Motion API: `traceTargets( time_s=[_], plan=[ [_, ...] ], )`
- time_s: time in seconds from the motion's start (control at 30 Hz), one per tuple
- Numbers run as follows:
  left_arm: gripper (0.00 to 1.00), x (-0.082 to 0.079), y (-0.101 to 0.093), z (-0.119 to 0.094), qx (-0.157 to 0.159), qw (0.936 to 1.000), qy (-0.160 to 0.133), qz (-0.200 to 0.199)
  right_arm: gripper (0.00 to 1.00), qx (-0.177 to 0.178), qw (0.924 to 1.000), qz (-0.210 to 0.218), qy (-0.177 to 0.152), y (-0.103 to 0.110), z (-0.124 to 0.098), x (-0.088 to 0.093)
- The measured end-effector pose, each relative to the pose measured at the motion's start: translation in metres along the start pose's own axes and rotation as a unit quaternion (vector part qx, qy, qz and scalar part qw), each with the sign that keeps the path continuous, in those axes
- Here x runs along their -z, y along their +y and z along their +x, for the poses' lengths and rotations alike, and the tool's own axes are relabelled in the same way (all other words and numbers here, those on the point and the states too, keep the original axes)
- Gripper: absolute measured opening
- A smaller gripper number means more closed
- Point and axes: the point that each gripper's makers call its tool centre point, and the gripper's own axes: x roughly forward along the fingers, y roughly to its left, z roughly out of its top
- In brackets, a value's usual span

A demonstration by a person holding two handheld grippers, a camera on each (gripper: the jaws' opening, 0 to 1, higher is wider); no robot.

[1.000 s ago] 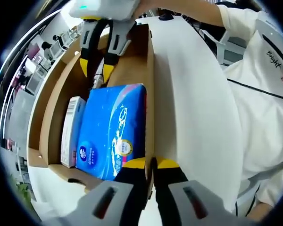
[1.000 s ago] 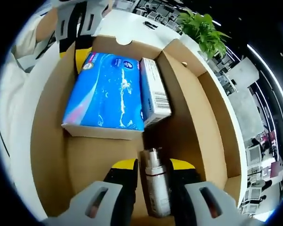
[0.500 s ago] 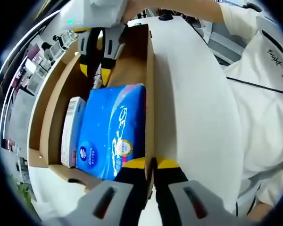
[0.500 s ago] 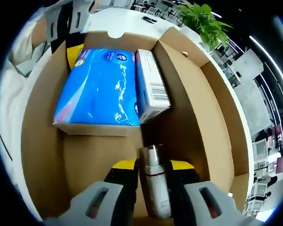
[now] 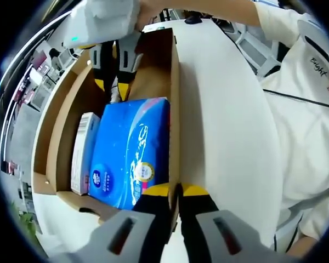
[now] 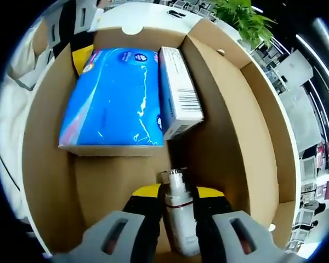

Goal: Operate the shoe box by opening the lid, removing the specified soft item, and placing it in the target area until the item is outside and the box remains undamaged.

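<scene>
A: What is in the left gripper view?

B: One open brown cardboard shoe box [image 5: 172,104] on a white table [image 5: 225,137]. Inside lie one blue soft tissue pack [image 5: 130,153] and one white carton [image 5: 83,152] just left of it. The left gripper [image 5: 177,190] is pinched shut on the box's near wall. At the far end the right gripper [image 5: 113,82] reaches in. A white sleeve [image 5: 310,109] reads "Bright".

A: And the right gripper view?

B: The same box [image 6: 44,164], pack [image 6: 112,98] and carton [image 6: 178,98], which has a barcode. The right gripper [image 6: 177,193] is closed around one small silver-and-white bottle [image 6: 178,213]. One green plant [image 6: 244,16] stands far off.
</scene>
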Motion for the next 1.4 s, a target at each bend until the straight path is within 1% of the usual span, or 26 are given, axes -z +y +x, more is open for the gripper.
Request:
traceTargets(
  time_s=[0.03, 0.07, 0.1, 0.13, 0.23, 0.27, 0.33, 0.43, 0.47, 0.5, 0.57, 0.6, 0.63, 0.8, 0.87, 0.93, 1.0, 1.07, 1.1, 1.13, 1.17, 1.2, 1.23, 1.27, 1.3, 1.4],
  plan=[
    [0.04, 0.0, 0.0, 0.0, 0.002, 1.0, 0.002, -0.001, 0.21, -0.003, 1.0, 0.004, 0.003, 0.002, 0.0, -0.001],
    [0.04, 0.0, 0.0, 0.0, 0.003, 1.0, 0.003, -0.001, 0.21, -0.006, 0.9998, 0.018, 0.01, 0.004, 0.0, -0.002],
    [0.04, 0.0, 0.0, 0.0, 0.003, 1.0, 0.005, -0.001, 0.21, -0.009, 0.9994, 0.032, 0.013, 0.002, 0.0, 0.0],
    [0.04, 0.0, 0.0, 0.0, 0.003, 1.0, 0.005, -0.002, 0.2, -0.009, 0.9993, 0.033, 0.015, 0.002, 0.001, 0.0],
    [0.04, 0.0, 0.0, 0.0, 0.001, 1.0, 0.002, -0.001, 0.2, -0.033, 0.9966, 0.059, 0.046, 0.009, -0.002, 0.007],
    [0.04, 0.0, -0.001, 0.0, 0.0, 1.0, 0.003, -0.001, 0.19, -0.039, 0.9958, 0.068, 0.048, 0.011, -0.003, 0.007],
    [0.04, 0.0, -0.001, 0.0, 0.001, 1.0, 0.004, -0.001, 0.19, -0.041, 0.996, 0.062, 0.049, 0.011, -0.002, 0.008],
    [0.04, 0.0, -0.001, 0.0, 0.002, 1.0, 0.006, -0.003, 0.19, -0.064, 0.9932, 0.065, 0.072, 0.019, 0.001, 0.013],
    [0.04, 0.0, -0.001, 0.0, 0.001, 1.0, 0.006, -0.003, 0.19, -0.073, 0.9919, 0.065, 0.081, 0.022, 0.001, 0.014],
    [0.04, 0.0, -0.001, 0.0, 0.0, 1.0, 0.005, -0.002, 0.2, -0.08, 0.9891, 0.071, 0.102, 0.026, 0.002, 0.016],
    [0.04, 0.0, -0.001, 0.0, 0.0, 1.0, 0.005, -0.002, 0.19, -0.091, 0.9848, 0.059, 0.136, 0.03, 0.006, 0.019],
    [0.04, 0.0, -0.001, 0.0, -0.001, 1.0, 0.005, -0.001, 0.19, -0.09, 0.9832, 0.073, 0.141, 0.027, 0.006, 0.016],
    [0.04, 0.0, -0.001, 0.0, -0.001, 1.0, 0.004, -0.001, 0.19, -0.1, 0.9808, 0.071, 0.151, 0.026, 0.008, 0.016],
    [0.04, 0.0, -0.001, 0.0, -0.004, 1.0, 0.001, 0.001, 0.19, -0.123, 0.9785, 0.063, 0.153, 0.027, 0.009, 0.016],
    [0.04, 0.0, -0.001, 0.0, -0.004, 1.0, 0.001, 0.002, 0.2, -0.131, 0.9801, 0.034, 0.146, 0.029, 0.009, 0.015],
    [0.04, 0.0, -0.001, 0.0, -0.004, 1.0, 0.003, 0.002, 0.2, -0.129, 0.9809, 0.021, 0.144, 0.031, 0.008, 0.014],
    [0.04, 0.0, -0.001, 0.0, -0.004, 1.0, 0.003, 0.001, 0.2, -0.127, 0.9804, 0.016, 0.149, 0.032, 0.009, 0.013],
    [0.04, 0.0, -0.001, 0.0, -0.006, 1.0, 0.002, 0.002, 0.19, -0.112, 0.98, 0.018, 0.164, 0.032, 0.008, 0.014],
    [0.04, 0.0, -0.001, 0.0, -0.007, 1.0, 0.002, 0.003, 0.19, -0.099, 0.9784, 0.021, 0.18, 0.033, 0.007, 0.015],
    [0.04, 0.0, -0.001, 0.0, -0.008, 1.0, 0.002, 0.004, 0.19, -0.094, 0.9795, -0.004, 0.178, 0.032, 0.007, 0.013],
    [0.04, 0.0, -0.001, 0.0, -0.008, 1.0, 0.001, 0.005, 0.19, -0.094, 0.9793, 0.004, 0.179, 0.038, 0.005, 0.012],
    [0.04, 0.0, -0.001, 0.0, -0.008, 1.0, 0.0, 0.004, 0.19, -0.092, 0.9781, 0.014, 0.187, 0.036, 0.005, 0.012],
    [0.04, 0.0, -0.001, 0.0, -0.007, 1.0, 0.001, 0.004, 0.19, -0.089, 0.9759, 0.034, 0.196, 0.042, 0.002, 0.014],
    [0.04, 0.0, -0.001, 0.0, -0.007, 1.0, 0.001, 0.004, 0.19, -0.095, 0.9746, 0.043, 0.198, 0.044, 0.001, 0.016],
    [0.04, 0.0, -0.001, 0.0, -0.007, 1.0, 0.002, 0.004, 0.19, -0.099, 0.9757, 0.036, 0.193, 0.043, 0.001, 0.015],
    [0.04, 0.0, -0.001, 0.0, -0.007, 1.0, 0.003, 0.003, 0.19, -0.109, 0.9742, 0.069, 0.185, 0.047, 0.0, 0.016]
  ],
)
